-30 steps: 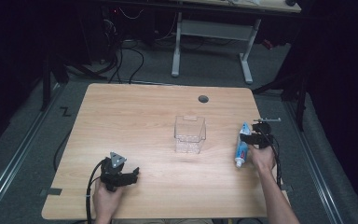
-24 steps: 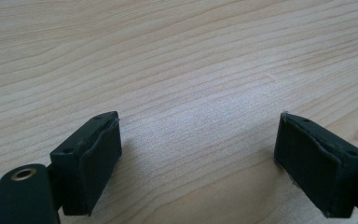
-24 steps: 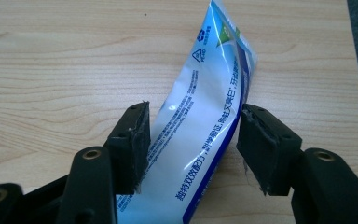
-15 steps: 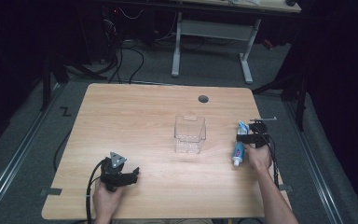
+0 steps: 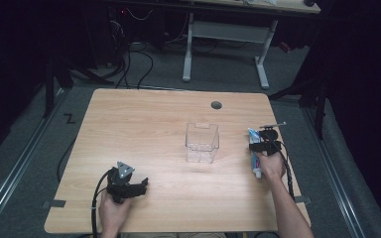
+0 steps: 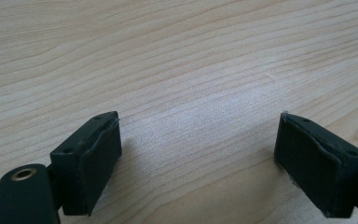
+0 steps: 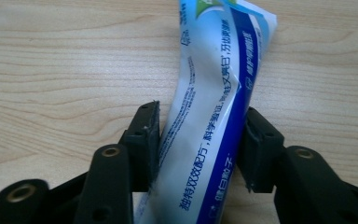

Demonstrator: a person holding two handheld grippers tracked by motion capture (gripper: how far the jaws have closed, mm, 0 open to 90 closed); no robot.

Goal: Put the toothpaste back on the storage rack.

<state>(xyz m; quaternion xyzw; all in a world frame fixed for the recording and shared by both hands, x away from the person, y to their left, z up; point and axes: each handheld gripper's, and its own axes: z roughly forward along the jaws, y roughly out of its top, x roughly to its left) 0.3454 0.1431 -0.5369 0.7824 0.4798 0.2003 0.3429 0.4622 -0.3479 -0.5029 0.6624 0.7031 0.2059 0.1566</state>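
Risk list, big to small.

Table [image 5: 144, 124]: light wood, plenty of bare surface. A drop here just lands flat and costs a re-grasp; the right edge is near the tube, though, so a bad slip could send it off the side.

Clear plastic bin [image 5: 202, 143]: stands mid-table, open top, left of the right gripper [image 5: 263, 141] and apart from it. My read is that it is the likely destination. It looks light and see-through, so a low approach could clip the near or right wall and shove or tip it. Rim is hard to judge against the wood.

Toothpaste tube [image 7: 214, 116]: lying near the right edge of the table, cap end toward the person, crimped end far. Right gripper is clamped across its body, jaws pressing both sides. Problems from here:
- tube is soft and already bows between the jaws, so more squeeze could deform it further or force paste toward the cap
- foil skin is slick, so it may slide through the pads on the lift
- grip sits partway along the length, so the free end could droop and swing, then catch the bin rim
- cannot tell from these views whether it has left the table yet

Left gripper [image 6: 200, 154]: near-left of the table, jaws wide apart with nothing between them, hovering just over bare wood. Low risk; it is too far away to steady the bin if that gets knocked.
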